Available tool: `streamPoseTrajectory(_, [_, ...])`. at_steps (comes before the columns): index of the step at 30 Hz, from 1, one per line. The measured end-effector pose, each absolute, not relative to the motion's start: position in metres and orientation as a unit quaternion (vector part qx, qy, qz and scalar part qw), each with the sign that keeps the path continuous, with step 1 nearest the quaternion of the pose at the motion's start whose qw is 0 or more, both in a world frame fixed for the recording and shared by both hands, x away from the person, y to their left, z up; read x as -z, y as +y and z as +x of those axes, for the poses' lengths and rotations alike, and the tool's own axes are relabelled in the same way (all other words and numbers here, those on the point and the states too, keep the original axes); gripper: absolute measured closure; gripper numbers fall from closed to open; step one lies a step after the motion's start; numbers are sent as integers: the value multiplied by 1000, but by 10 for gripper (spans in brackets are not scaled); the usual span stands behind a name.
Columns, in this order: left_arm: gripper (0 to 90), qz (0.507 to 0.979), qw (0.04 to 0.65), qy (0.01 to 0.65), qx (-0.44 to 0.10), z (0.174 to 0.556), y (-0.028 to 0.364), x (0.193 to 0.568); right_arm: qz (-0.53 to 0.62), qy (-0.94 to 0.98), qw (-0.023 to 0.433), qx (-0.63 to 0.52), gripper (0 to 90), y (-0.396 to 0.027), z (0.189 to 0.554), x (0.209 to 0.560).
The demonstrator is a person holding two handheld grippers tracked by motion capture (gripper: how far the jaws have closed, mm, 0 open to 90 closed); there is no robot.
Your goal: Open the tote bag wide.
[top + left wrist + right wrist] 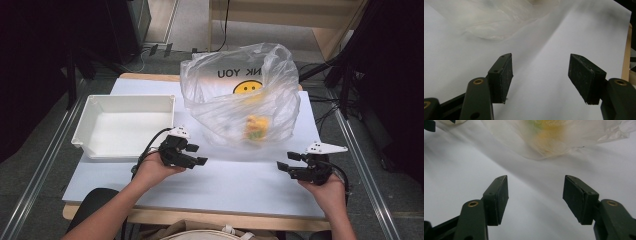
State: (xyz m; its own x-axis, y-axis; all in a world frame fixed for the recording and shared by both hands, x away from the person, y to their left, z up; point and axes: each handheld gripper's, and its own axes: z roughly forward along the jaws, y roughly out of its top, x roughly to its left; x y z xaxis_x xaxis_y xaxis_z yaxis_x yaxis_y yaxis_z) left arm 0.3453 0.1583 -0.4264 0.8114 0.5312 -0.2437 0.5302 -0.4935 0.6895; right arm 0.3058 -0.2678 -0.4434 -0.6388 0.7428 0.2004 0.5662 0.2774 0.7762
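Observation:
A clear plastic bag [240,95] with a yellow smiley face print stands on the white table top [225,180]; a yellow and green object [256,127] lies inside it. My left gripper [196,154] rests just left of the bag's front, held in a hand, jaws wide apart over bare table [540,80] with nothing between them. My right gripper [286,161] sits at the bag's front right, also open and empty [535,195]. The bag's lower edge [496,27] lies ahead of the left jaws; the blurred yellow object [549,135] inside the bag lies ahead of the right jaws.
A white, empty rectangular bin [125,125] stands on the table's left, beside the left gripper. Dark stands and cables flank the table; its wooden front edge [200,217] runs near the person's forearms. A wooden shelf unit [300,15] stands behind.

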Motion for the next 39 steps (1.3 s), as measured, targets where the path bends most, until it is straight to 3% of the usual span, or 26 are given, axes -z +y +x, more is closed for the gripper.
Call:
streamPoseTrajectory(16, [422, 864, 398, 308, 15, 346, 158, 427, 411, 793, 101, -438, 379, -268, 306, 444])
streamPoseTrajectory(39, [426, 862, 402, 308, 9, 345, 159, 426, 409, 793, 99, -440, 385, -271, 307, 444])
